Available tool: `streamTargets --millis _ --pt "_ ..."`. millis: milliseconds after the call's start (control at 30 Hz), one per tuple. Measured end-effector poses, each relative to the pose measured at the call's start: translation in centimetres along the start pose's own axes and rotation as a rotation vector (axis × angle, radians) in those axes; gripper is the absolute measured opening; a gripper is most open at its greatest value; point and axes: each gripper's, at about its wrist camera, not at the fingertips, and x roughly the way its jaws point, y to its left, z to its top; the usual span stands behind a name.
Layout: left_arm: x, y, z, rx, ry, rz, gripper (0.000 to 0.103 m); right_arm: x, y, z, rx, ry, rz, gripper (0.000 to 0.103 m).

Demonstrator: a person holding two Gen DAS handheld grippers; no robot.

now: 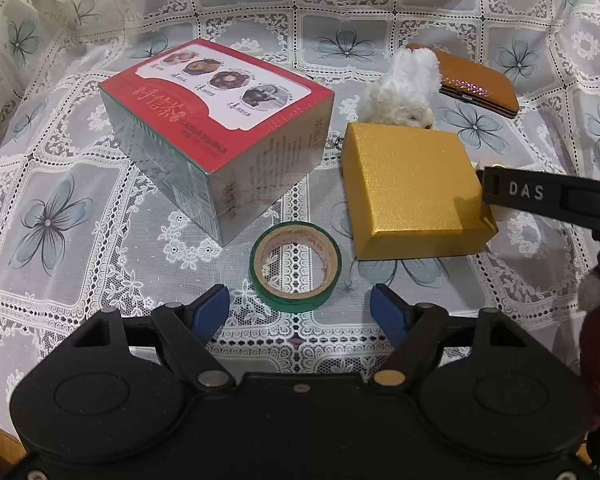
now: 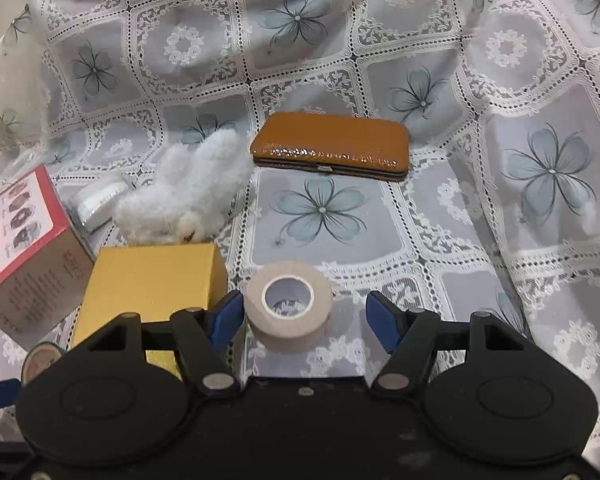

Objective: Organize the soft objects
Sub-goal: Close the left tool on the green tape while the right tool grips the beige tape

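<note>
My left gripper (image 1: 300, 300) is open above the lace cloth. A green tape roll (image 1: 296, 266) lies flat just ahead, its near edge between the blue fingertips (image 1: 216, 304), untouched. My right gripper (image 2: 306, 312) is open around a beige tape roll (image 2: 290, 304). Its left pad is close to the roll and there is a clear gap on the right. A white plush toy (image 1: 400, 88) (image 2: 188, 196) lies behind a gold box (image 1: 412, 192) (image 2: 152, 276). The right gripper's black body (image 1: 540, 196) shows beside that box in the left wrist view.
A red tea box (image 1: 216, 132) (image 2: 20, 248) stands left of the gold box. A brown clasp case (image 1: 476, 76) (image 2: 332, 146) lies behind the plush. A small white packet (image 2: 100, 200) sits beside the plush. The wrinkled flower-patterned lace tablecloth (image 2: 540, 168) covers everything.
</note>
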Motion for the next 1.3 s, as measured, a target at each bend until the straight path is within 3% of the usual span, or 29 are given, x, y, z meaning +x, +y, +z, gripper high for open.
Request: streamTargets --millis 67,333,600,767,1167,1300 --pt "0.0 0.1 0.1 -0.005 0.001 -0.002 0.072 0.2 -0.2 0.1 0.001 0.011 0.041 0.047" --pt "-0.5 0.4 0.2 -0.009 -0.015 0.017 0.056 -0.4 -0.9 -0.2 0.048 0.029 0.044 0.047" --pt "-1.1 0.1 0.9 0.015 -0.047 0.021 0.056 -1.5 -1.4 -1.1 0.044 0.052 0.030 0.047" --pt "0.1 0.2 1.1 -0.004 0.002 0.004 0.056 -1.1 -1.3 -0.9 0.033 0.050 0.022 0.048" --pt "0.4 0.5 1.1 -0.038 -0.005 -0.020 0.059 0.1 -0.8 -1.1 -0.006 0.039 0.005 0.049" --pt "0.3 0.5 1.2 -0.036 -0.001 -0.018 0.052 0.1 -1.0 -1.1 -0.006 0.045 0.015 0.048"
